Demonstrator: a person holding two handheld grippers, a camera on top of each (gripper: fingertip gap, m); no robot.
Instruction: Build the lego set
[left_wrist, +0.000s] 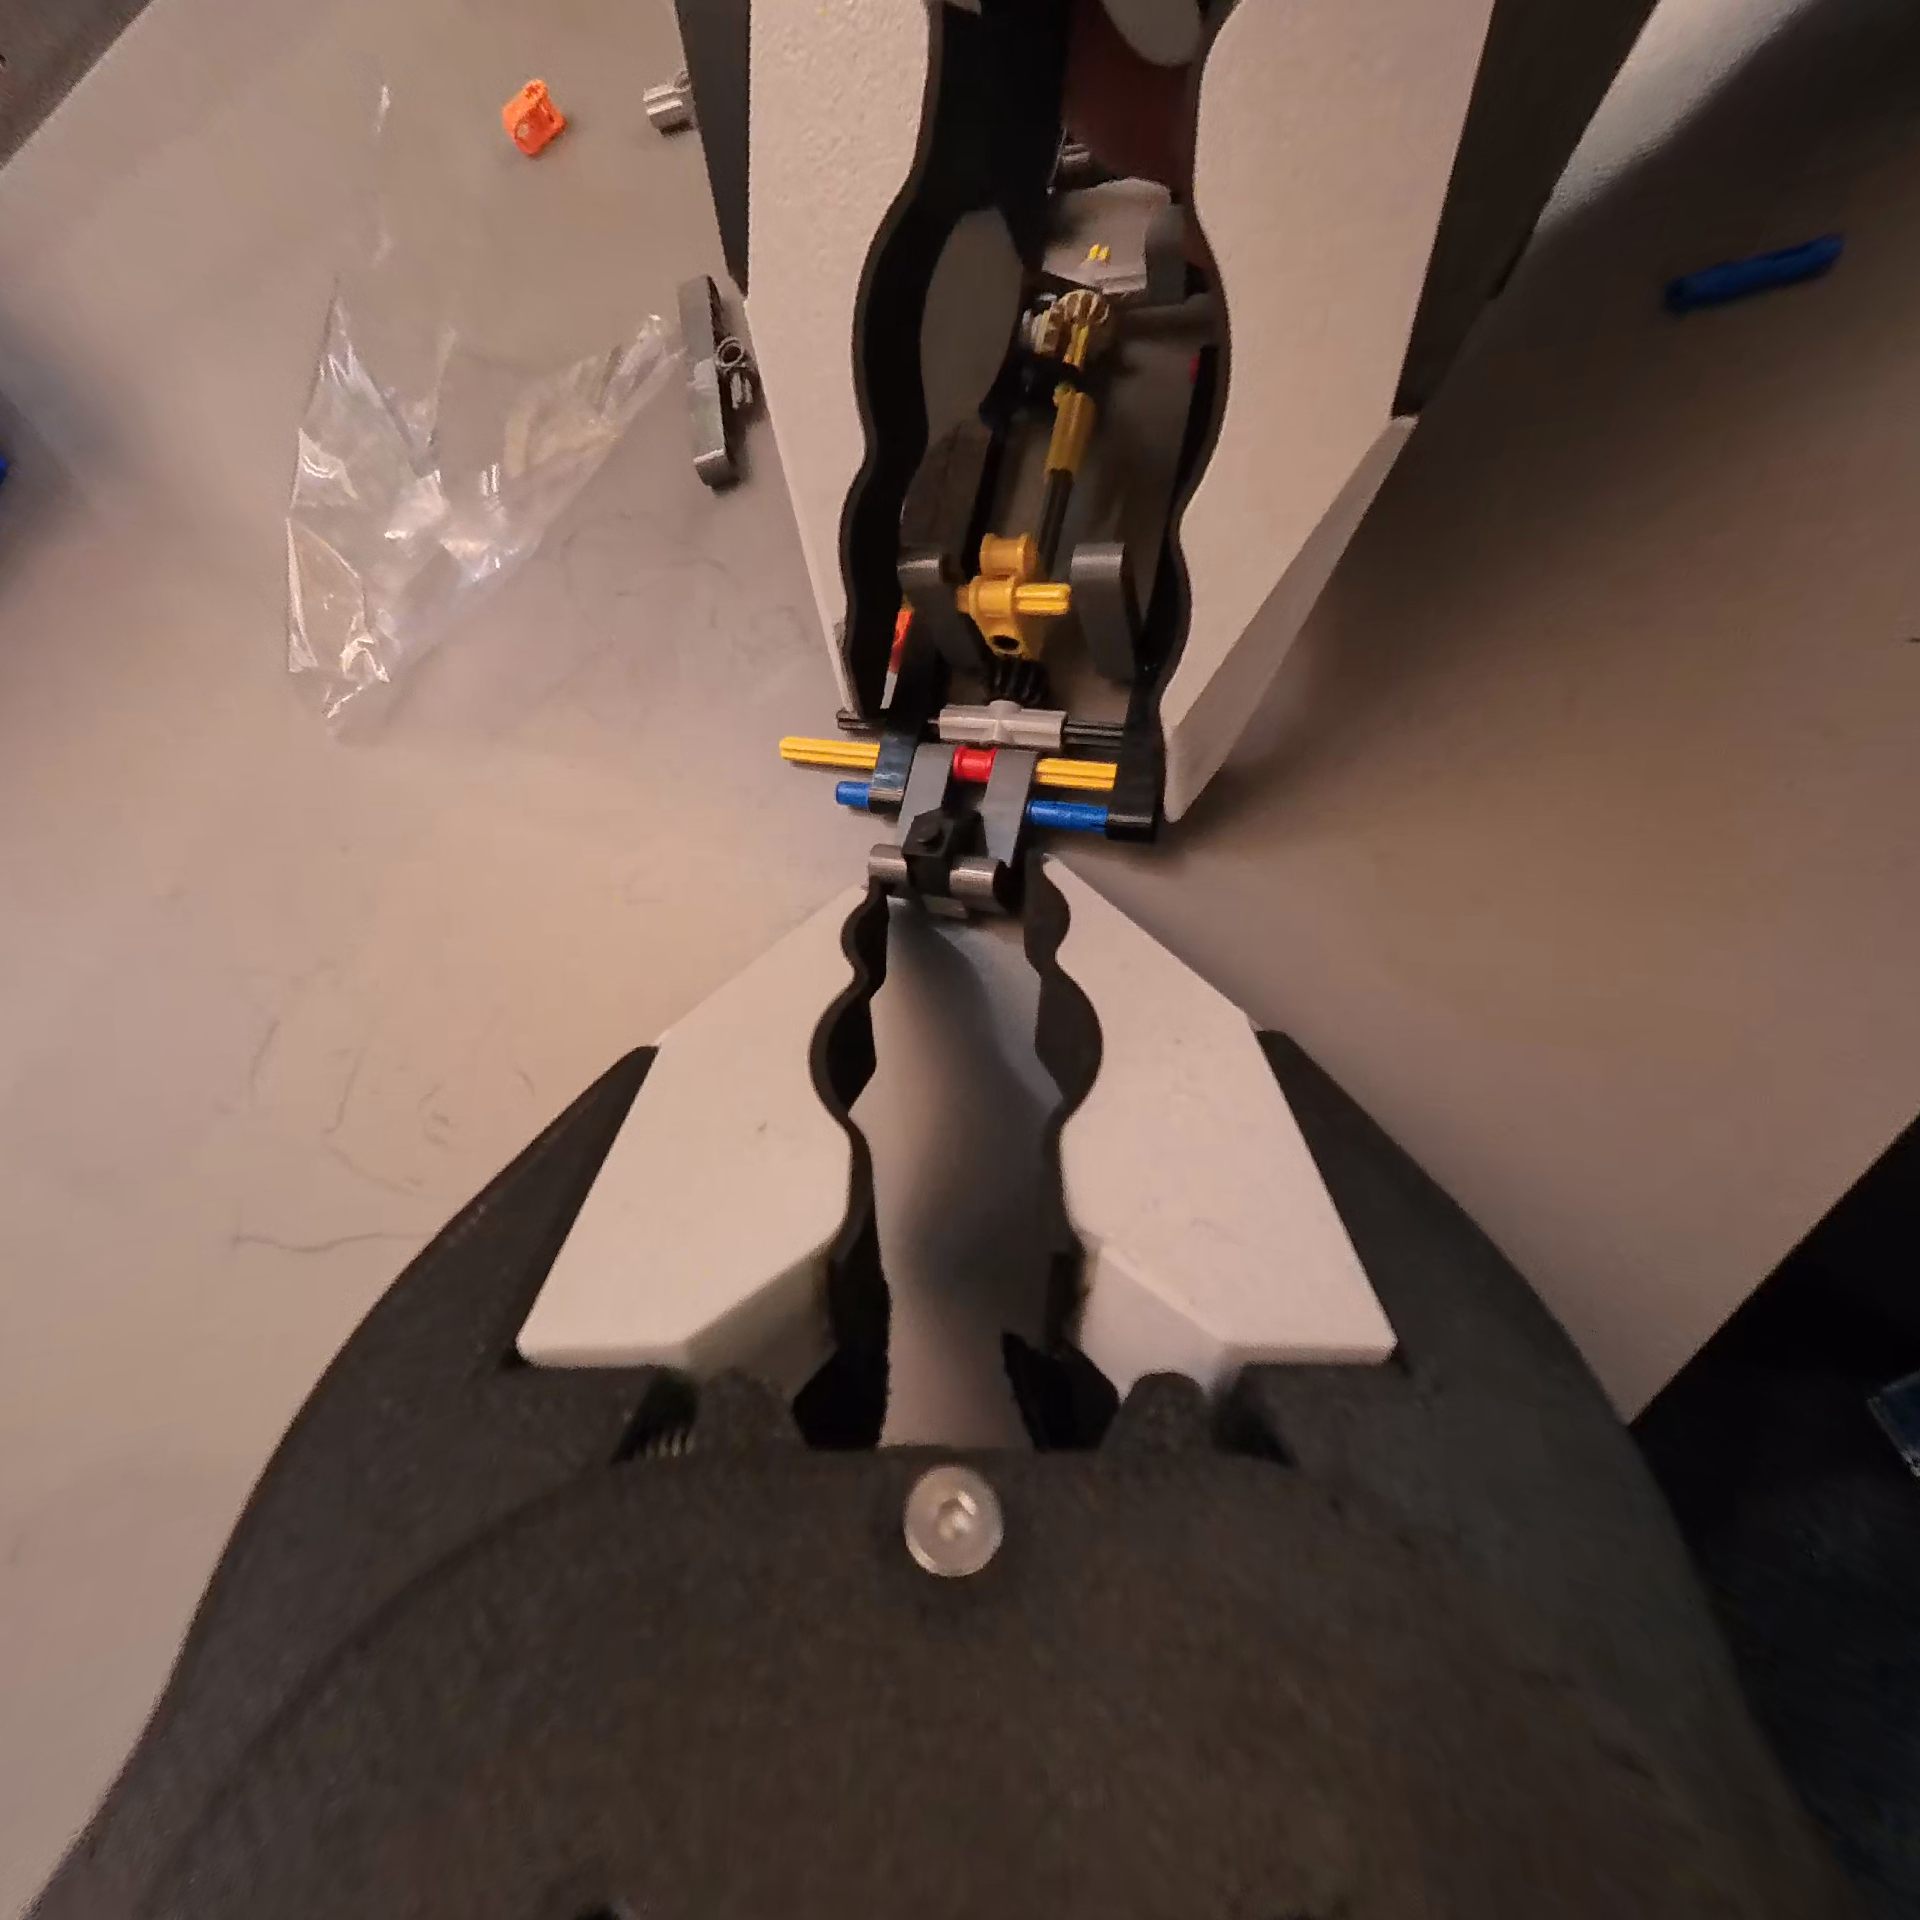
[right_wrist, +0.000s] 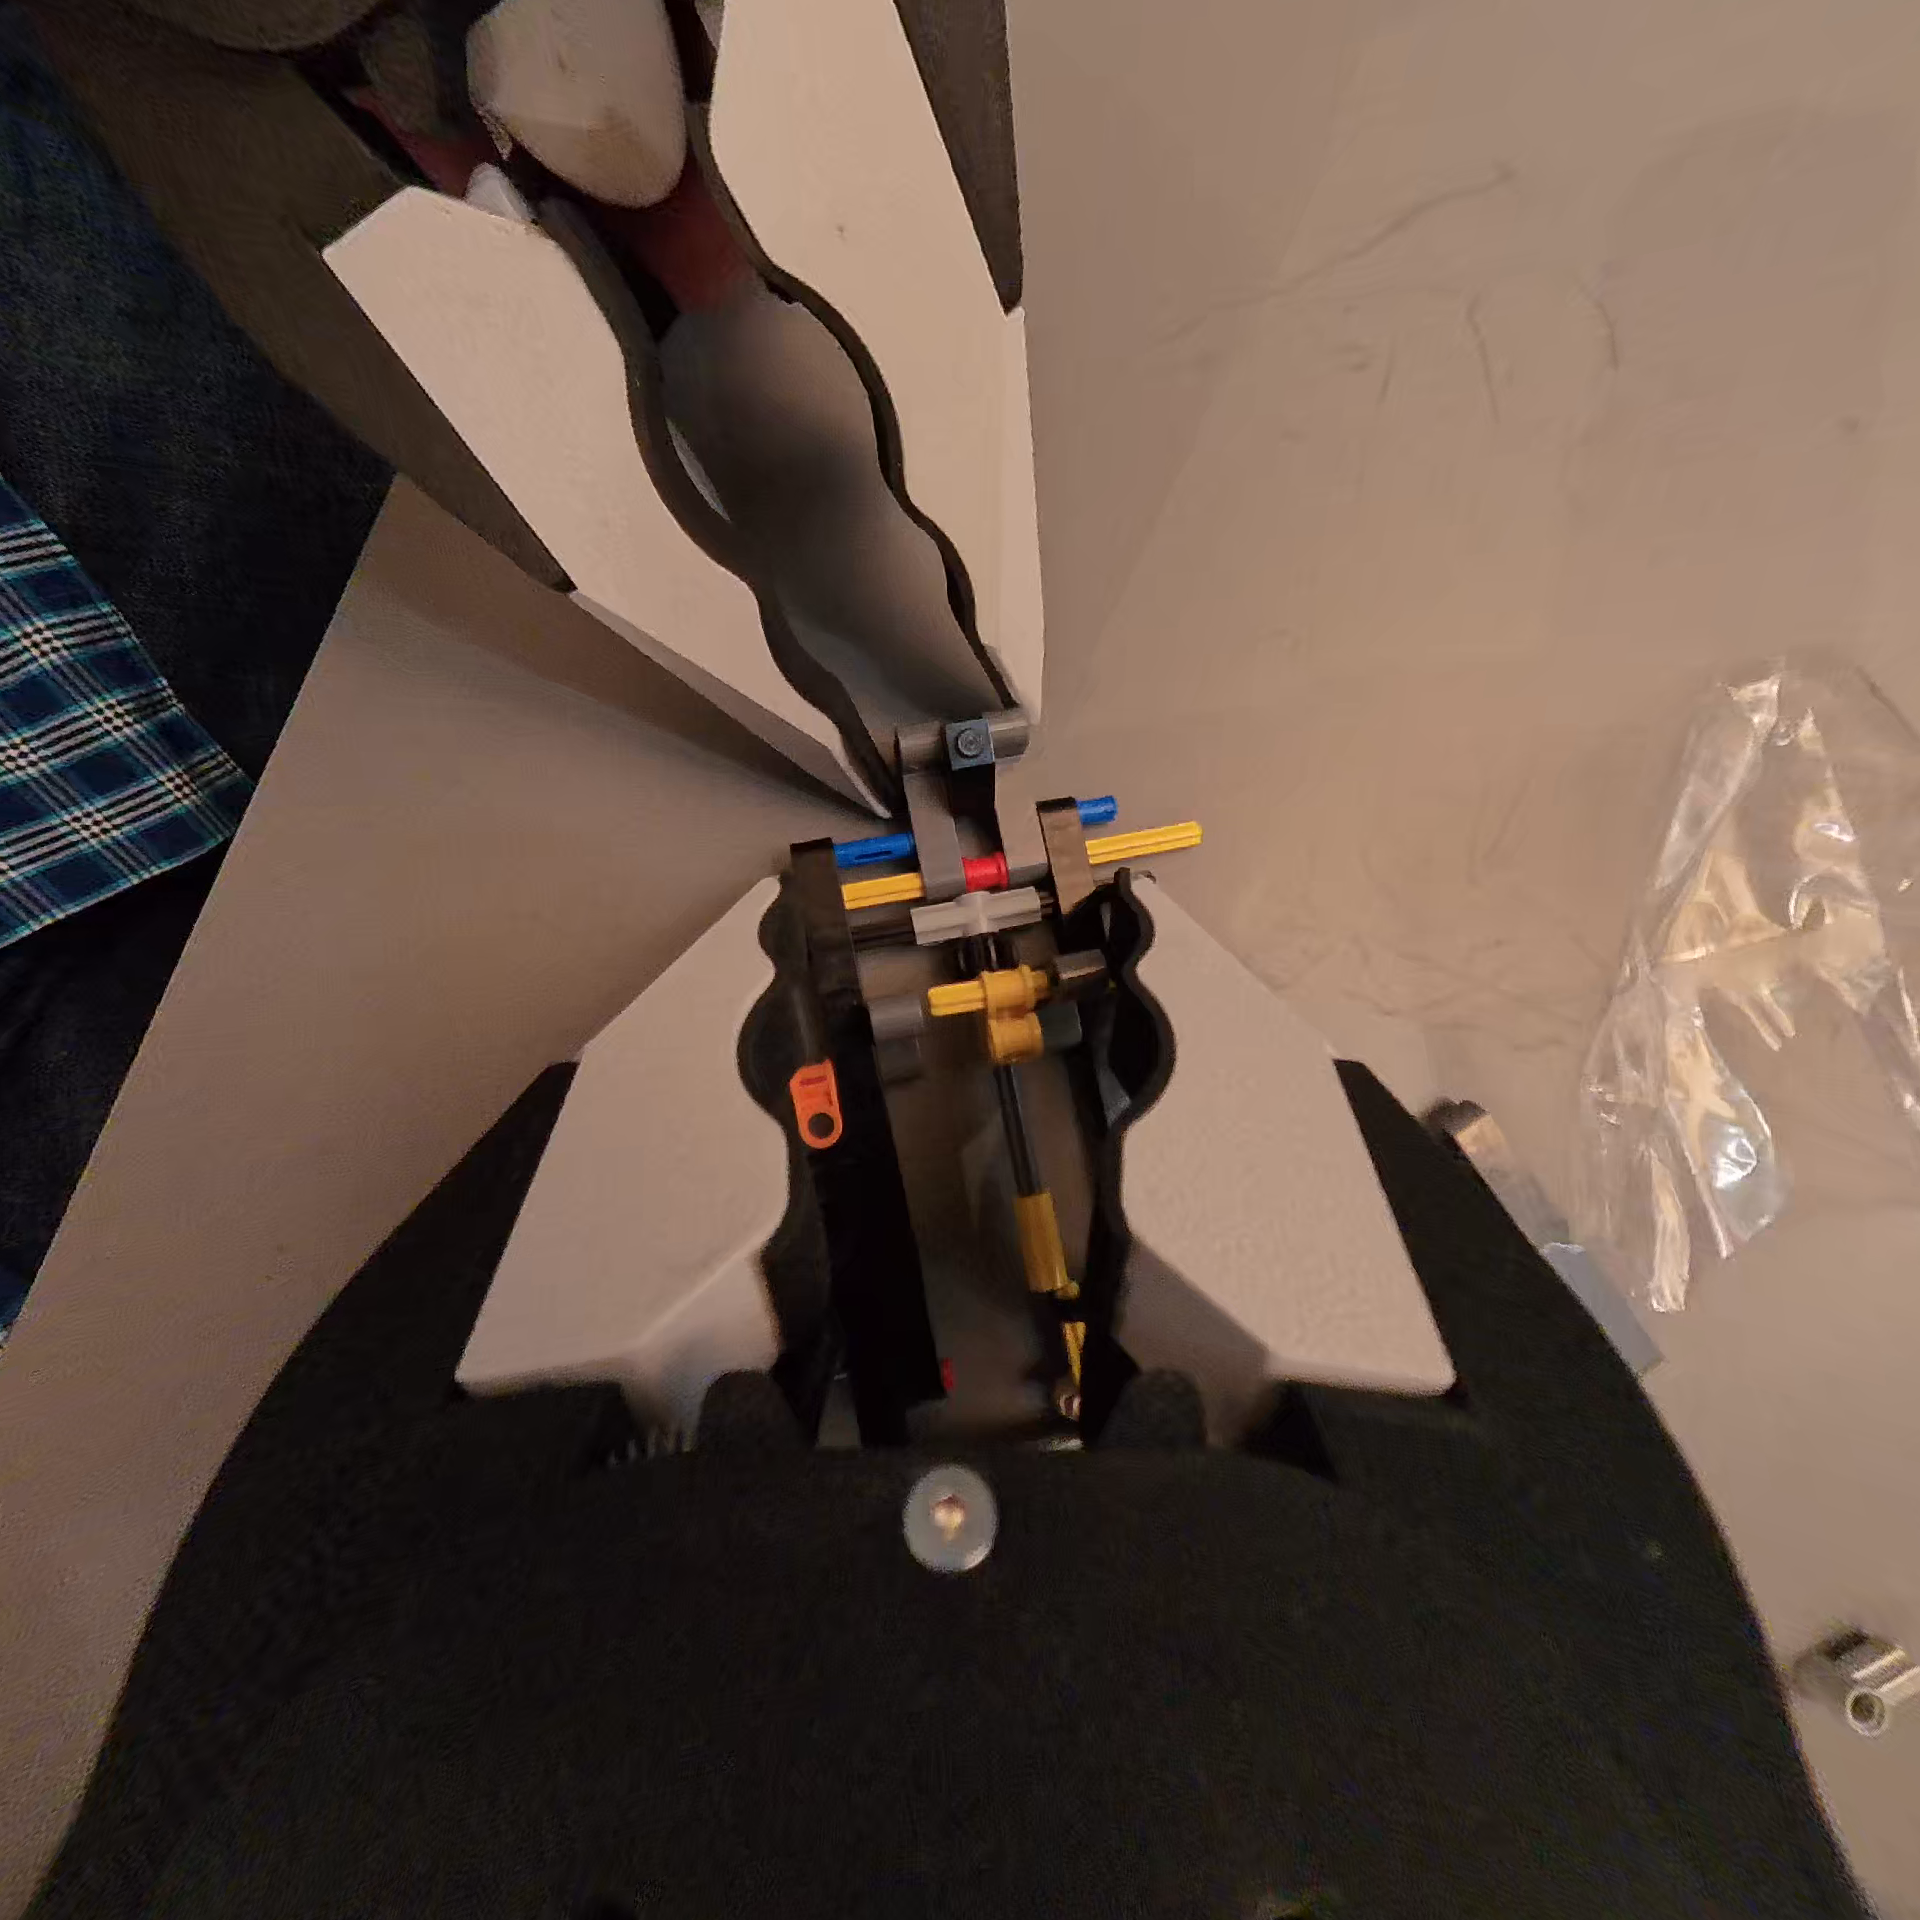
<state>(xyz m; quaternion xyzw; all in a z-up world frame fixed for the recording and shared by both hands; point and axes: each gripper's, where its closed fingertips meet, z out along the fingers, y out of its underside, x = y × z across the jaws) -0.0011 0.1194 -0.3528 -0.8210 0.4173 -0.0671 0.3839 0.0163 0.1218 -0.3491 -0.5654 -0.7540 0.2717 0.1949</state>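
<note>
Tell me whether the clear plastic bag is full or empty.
Nearly empty: the clear plastic bag lies crumpled and flat on the table; contents, if any, are unclear.

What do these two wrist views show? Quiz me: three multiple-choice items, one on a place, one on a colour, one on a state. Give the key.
1. Where does the loose orange piece lie?
A. on a blue tray
B. on the table, off to the side
C. on the floor

2. On the lego assembly, what colour is the small bush between the two dark grey arms?
A. red
B. green
C. white

3. What state is the right gripper in?
A. open and empty
B. shut on a screwdriver
C. shut on the lego assembly

Key: 1 B, as it sits alone on the pale tabletop; 2 A, as red shows plainly between the arms; 3 C, as the build sits clamped between its fingers.
</note>
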